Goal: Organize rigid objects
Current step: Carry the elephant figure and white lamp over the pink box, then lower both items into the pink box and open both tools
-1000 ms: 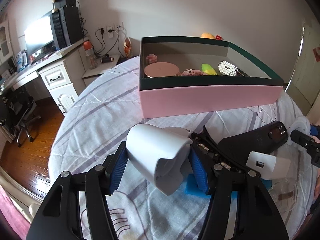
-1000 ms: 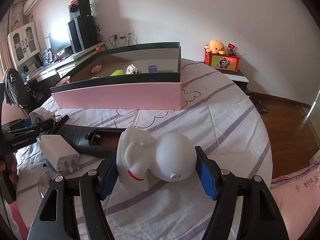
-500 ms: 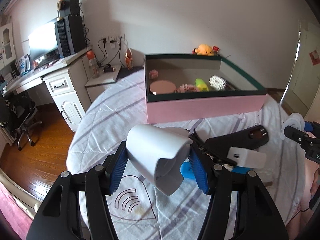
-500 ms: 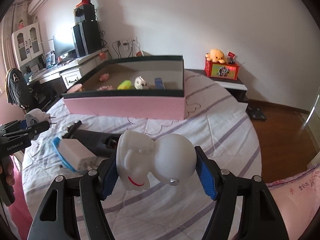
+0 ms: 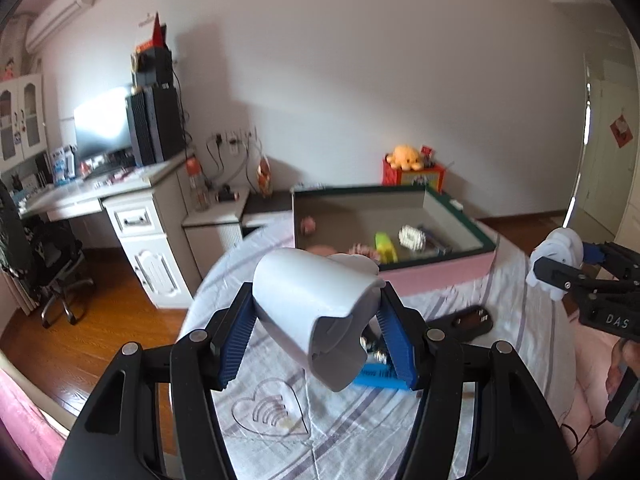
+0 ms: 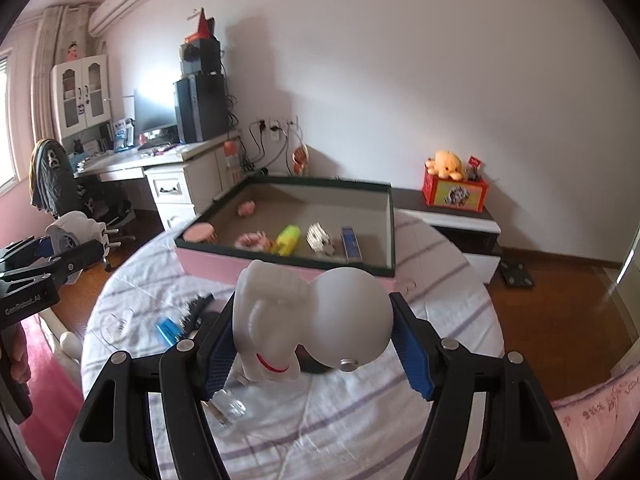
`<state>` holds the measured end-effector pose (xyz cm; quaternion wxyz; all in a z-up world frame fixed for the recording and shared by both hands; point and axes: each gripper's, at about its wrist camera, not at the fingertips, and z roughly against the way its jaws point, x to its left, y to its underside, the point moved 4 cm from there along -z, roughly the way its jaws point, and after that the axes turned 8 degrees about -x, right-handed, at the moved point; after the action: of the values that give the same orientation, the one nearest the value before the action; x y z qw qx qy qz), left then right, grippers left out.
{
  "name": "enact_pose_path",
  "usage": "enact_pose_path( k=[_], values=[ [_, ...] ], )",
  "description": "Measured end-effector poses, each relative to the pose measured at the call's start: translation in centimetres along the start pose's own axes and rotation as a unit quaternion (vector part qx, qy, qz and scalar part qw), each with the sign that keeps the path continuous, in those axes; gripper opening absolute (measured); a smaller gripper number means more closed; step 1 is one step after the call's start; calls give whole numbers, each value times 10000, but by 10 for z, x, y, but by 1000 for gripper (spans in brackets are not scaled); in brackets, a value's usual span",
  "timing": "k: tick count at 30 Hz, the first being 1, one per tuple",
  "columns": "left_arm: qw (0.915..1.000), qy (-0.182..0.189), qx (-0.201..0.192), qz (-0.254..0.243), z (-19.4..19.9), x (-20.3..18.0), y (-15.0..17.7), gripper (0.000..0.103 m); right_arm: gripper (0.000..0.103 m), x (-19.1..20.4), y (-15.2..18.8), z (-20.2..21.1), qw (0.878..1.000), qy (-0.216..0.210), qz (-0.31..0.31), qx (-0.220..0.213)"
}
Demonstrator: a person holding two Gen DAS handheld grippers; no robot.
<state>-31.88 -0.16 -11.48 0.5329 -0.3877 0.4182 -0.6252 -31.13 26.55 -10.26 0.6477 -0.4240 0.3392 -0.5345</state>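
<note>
A: What does the left gripper (image 5: pixel 316 344) hold?

B: It is clamped on a white plug-in device (image 5: pixel 316 308), blue pads pressing both sides, raised above the striped tablecloth (image 5: pixel 360 436).

A: And the right gripper (image 6: pixel 316 352)?

B: It grips a white elephant figure (image 6: pixel 312 316) by head and round body, also lifted off the cloth.

A: Where is the box?

B: The pink box (image 6: pixel 288 240) sits at the table's far side, holding a yellow-green toy (image 6: pixel 286 239), a pink disc (image 6: pixel 199 233) and other small pieces. A blue item (image 6: pixel 170 330) and a black comb (image 6: pixel 194 312) lie on the cloth in front of it.
</note>
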Motion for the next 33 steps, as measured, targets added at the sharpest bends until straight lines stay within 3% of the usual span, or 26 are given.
enact_pose_path(
  k=[9,18,28,33],
  values=[
    [9990,-156,-408,-108,11,-4,-32,61,70,7,-30,1,9995,-63,172,-270],
    [9975,-244,-567,-337,-17,-9,-60,61,70,4,-62,-22,9985,-67,374,-393],
    [9972,-78,-392,-636,-106,-27,-96,61,71,-5,-90,-95,9981,-166,583,-121],
    [9965,42,19,-839,-168,-41,-97,61,71,-9,-95,-143,9971,-205,697,207]
  ],
)
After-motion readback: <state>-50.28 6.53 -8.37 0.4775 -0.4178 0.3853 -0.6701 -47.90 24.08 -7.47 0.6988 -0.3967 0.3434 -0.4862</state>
